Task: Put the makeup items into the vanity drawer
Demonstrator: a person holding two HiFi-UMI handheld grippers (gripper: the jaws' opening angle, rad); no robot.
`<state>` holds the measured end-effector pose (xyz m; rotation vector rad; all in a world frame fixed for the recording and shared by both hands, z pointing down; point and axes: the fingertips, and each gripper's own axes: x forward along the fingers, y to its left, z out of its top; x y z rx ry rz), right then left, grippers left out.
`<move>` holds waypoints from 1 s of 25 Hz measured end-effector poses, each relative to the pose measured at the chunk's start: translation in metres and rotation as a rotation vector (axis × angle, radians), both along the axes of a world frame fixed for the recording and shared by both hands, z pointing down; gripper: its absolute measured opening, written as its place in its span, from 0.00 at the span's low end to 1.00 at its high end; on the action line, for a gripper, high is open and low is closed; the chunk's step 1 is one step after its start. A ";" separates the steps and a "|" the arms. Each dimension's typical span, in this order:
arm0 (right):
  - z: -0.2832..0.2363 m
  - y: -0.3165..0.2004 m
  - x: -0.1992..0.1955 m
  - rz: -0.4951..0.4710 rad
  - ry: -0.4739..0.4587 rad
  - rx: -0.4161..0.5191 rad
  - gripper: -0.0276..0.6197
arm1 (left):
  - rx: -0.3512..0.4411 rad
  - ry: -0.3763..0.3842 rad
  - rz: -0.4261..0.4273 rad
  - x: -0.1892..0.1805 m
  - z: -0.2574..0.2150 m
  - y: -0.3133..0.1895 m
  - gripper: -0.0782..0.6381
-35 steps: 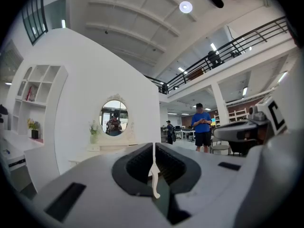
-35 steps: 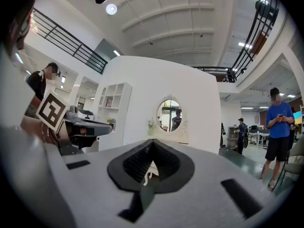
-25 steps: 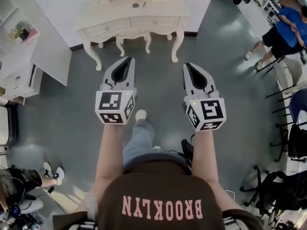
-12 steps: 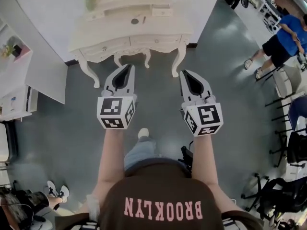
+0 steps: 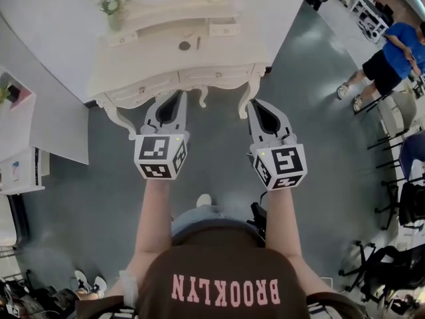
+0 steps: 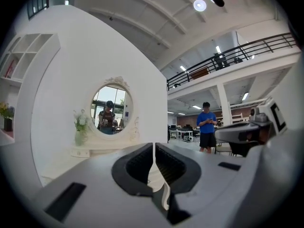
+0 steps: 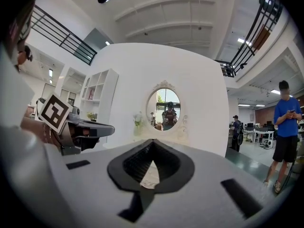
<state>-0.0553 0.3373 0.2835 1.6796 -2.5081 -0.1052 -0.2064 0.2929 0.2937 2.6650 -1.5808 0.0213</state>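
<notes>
The left gripper (image 5: 177, 97) and the right gripper (image 5: 256, 105) are both clenched, pads pressed together with nothing between them. They point forward side by side at the vanity (image 5: 153, 62), which stands just ahead of them. In the head view the left gripper's tips overlap the vanity's front edge beside the left drawer (image 5: 143, 90). The right gripper's tips sit just below the front right leg (image 5: 247, 102). Both drawer fronts look closed. A small dark round item (image 5: 184, 45) lies on the vanity top, farther ahead than either gripper's tips and well apart from both.

A second ago the vanity stood well ahead of the jaws, with bare floor between. It is now close in front of them, while the jaws stay shut throughout.
</notes>
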 end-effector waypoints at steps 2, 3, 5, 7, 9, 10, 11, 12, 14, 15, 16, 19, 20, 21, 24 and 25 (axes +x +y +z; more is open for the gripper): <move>0.001 -0.013 -0.001 0.015 0.006 0.003 0.04 | -0.007 -0.006 0.012 0.001 0.004 -0.013 0.13; 0.001 -0.018 -0.001 0.023 0.006 0.006 0.04 | -0.012 -0.008 0.016 0.000 0.006 -0.018 0.13; 0.001 -0.030 0.000 0.034 0.001 0.008 0.04 | -0.018 -0.008 0.021 -0.001 0.009 -0.029 0.13; 0.002 -0.042 0.002 0.042 -0.002 0.003 0.04 | -0.024 -0.005 0.020 -0.002 0.013 -0.040 0.13; 0.006 -0.055 0.006 0.052 0.002 -0.004 0.04 | -0.030 0.000 0.015 -0.002 0.017 -0.051 0.13; 0.007 -0.062 0.007 0.055 0.006 -0.007 0.04 | -0.032 0.003 0.013 -0.001 0.018 -0.057 0.13; 0.009 -0.069 0.009 0.055 0.011 -0.009 0.04 | -0.035 0.004 0.012 0.000 0.020 -0.063 0.13; 0.011 -0.075 0.010 0.053 0.017 -0.010 0.04 | -0.037 0.004 0.010 0.001 0.022 -0.070 0.13; 0.013 -0.089 0.013 0.046 0.026 -0.009 0.04 | -0.041 0.003 0.003 0.004 0.026 -0.084 0.13; 0.014 -0.097 0.016 0.045 0.027 -0.007 0.04 | -0.041 0.002 0.000 0.007 0.027 -0.091 0.13; 0.014 -0.107 0.019 0.045 0.024 -0.004 0.04 | -0.038 -0.001 -0.002 0.010 0.027 -0.099 0.13; 0.014 -0.140 0.031 0.039 0.004 0.002 0.04 | -0.034 -0.011 -0.011 0.019 0.029 -0.127 0.13; 0.015 -0.153 0.034 0.033 0.000 0.003 0.04 | -0.035 -0.015 -0.016 0.022 0.030 -0.138 0.13; 0.015 -0.166 0.038 0.027 -0.003 0.005 0.04 | -0.037 -0.019 -0.022 0.025 0.031 -0.149 0.13; 0.015 -0.203 0.048 0.002 -0.008 0.007 0.04 | -0.038 -0.036 -0.035 0.038 0.031 -0.185 0.13; 0.016 -0.216 0.053 -0.004 -0.011 0.007 0.04 | -0.037 -0.041 -0.040 0.043 0.030 -0.197 0.13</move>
